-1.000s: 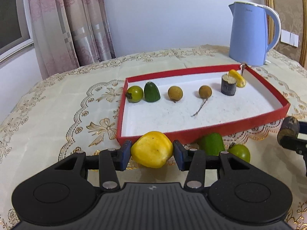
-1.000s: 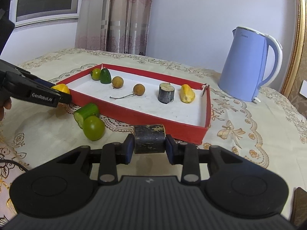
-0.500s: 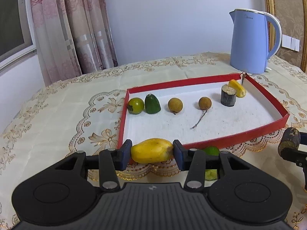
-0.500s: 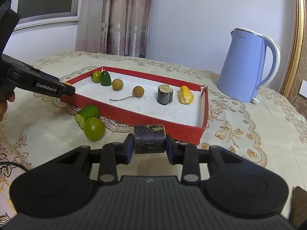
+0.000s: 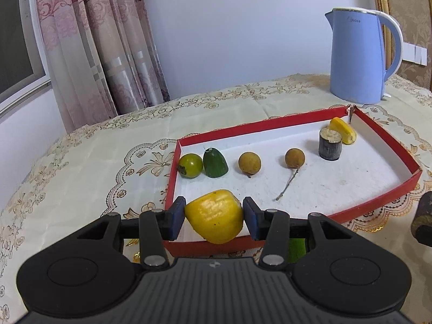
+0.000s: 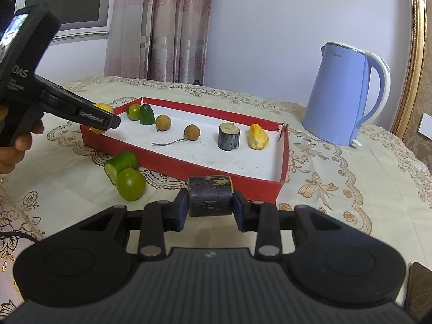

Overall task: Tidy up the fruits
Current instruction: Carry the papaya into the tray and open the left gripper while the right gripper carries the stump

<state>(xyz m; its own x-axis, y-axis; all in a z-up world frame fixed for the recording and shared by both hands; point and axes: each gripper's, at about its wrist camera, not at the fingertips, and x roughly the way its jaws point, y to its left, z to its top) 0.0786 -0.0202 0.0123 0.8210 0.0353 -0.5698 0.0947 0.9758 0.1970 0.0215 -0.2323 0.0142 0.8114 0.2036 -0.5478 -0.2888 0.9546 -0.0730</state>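
Note:
My left gripper (image 5: 214, 217) is shut on a yellow fruit piece (image 5: 216, 216), held over the near left corner of the red tray (image 5: 388, 197). In the right wrist view that left gripper (image 6: 104, 120) shows at the tray's left end. My right gripper (image 6: 210, 203) is shut on a dark sugarcane chunk (image 6: 210, 196), in front of the tray's near wall (image 6: 216, 174). Inside the tray stand a green tomato (image 5: 190, 165), a green cucumber tip (image 5: 215, 162), two brown longans (image 5: 249, 162) (image 5: 294, 158), another dark chunk (image 5: 330, 147) and a yellow piece (image 5: 344, 133).
A cucumber piece (image 6: 121, 162) and a green tomato (image 6: 131, 184) lie on the tablecloth in front of the tray. A blue kettle (image 6: 343, 94) stands behind the tray at the right. A person's hand (image 6: 13, 148) holds the left gripper's handle.
My left gripper has carried the yellow piece forward and up, from in front of the tray's near wall to over its near left corner. The right gripper has stayed still.

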